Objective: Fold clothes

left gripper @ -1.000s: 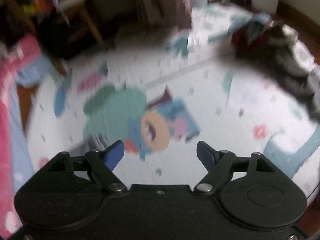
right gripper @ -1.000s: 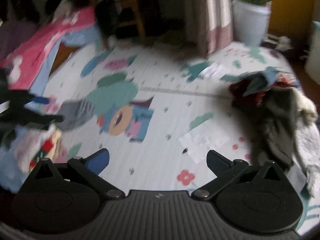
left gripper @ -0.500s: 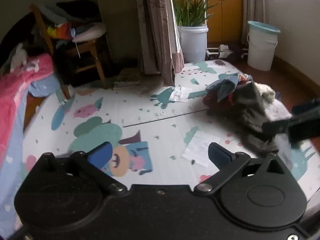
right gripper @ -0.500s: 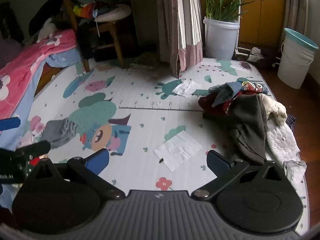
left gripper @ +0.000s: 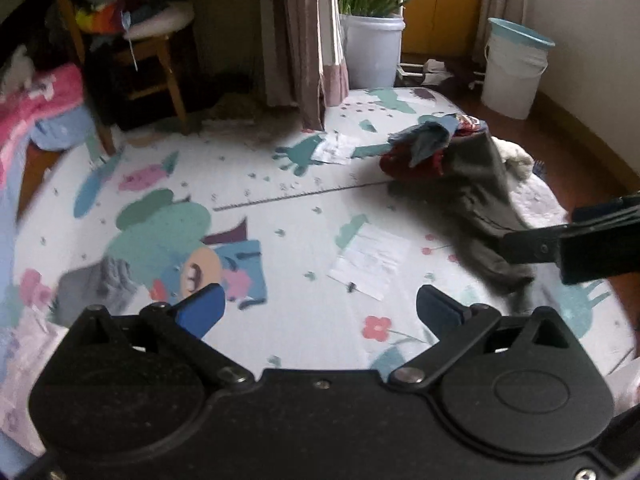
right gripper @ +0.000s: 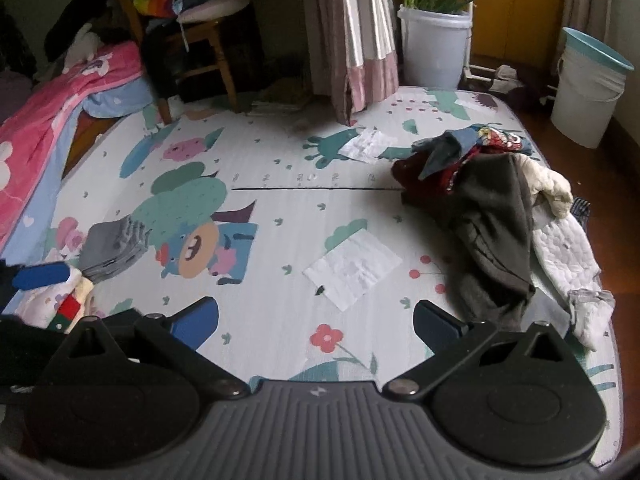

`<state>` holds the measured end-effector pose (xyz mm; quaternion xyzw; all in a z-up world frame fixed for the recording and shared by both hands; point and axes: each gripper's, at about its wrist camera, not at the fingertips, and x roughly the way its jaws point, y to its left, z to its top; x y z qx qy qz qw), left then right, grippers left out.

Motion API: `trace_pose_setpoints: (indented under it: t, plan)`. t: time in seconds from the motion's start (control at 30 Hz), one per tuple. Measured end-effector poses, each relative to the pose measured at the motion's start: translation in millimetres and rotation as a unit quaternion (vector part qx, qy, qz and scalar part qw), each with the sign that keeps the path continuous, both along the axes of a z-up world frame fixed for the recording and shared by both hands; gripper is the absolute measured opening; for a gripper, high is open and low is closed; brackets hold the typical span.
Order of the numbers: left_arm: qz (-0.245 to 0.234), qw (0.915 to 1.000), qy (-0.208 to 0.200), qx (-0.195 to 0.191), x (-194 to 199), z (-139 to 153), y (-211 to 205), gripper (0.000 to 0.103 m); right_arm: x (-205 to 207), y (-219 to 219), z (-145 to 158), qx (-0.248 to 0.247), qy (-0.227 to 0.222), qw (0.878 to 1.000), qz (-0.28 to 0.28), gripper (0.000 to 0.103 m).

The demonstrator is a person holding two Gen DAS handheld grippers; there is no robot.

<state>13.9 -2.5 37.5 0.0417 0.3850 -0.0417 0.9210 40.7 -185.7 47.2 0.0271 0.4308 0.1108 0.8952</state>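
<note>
- Play mat (right gripper: pixel 280 160) on floor, centre bare; good spot for folding.
- Unfolded clothes pile (right gripper: pixel 480 184) at mat's right edge; dark garment (right gripper: pixel 496 232) on top, likely next pick.
- Folded grey piece (right gripper: pixel 112 240) at left, near other done items.
- Right tool (right gripper: pixel 316 320) released, empty; best to pinch the dark garment's edge, not the bulk.
- Left tool (left gripper: pixel 320 308) released, empty.

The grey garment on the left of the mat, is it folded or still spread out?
Folded. The grey garment lies as a compact stack with layered edges showing, apart from the loose pile of clothes on the mat's right side.
</note>
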Motion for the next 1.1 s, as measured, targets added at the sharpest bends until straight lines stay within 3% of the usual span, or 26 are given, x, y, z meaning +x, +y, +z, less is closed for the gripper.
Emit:
trace_pose_setpoints:
  t: [0.27, 0.43, 0.67, 0.9, 1.1]
  plan:
    - [0.054, 0.9973, 0.028, -0.041, 7.4, -7.5, 18.9, 0.103, -4.4, 11.2, -4.6, -0.007, 0.0, 1.0, 0.006, 0.103]
    - [0.064, 0.9979, 0.01, -0.01, 1.8, -2.1, 16.6, 0.103, -1.7, 18.0, -6.3, -0.004, 0.009, 1.0, 0.01, 0.103]
    - [0.063, 0.998, -0.005, -0.006, -2.3, 5.0, 18.3, 0.102, -0.1, 26.6, -12.4, -0.006, 0.019, 1.0, 0.011, 0.103]
    - [0.06, 0.9977, 0.014, -0.03, -1.0, -0.3, 24.7, 0.102, 1.7, 27.6, -20.4, -0.006, 0.035, 0.999, 0.007, 0.103]
    - [0.055, 0.9979, 0.024, -0.024, -1.1, -3.6, 23.3, 0.103, 0.7, 33.4, -29.2, -0.021, 0.046, 0.999, 0.013, 0.103]
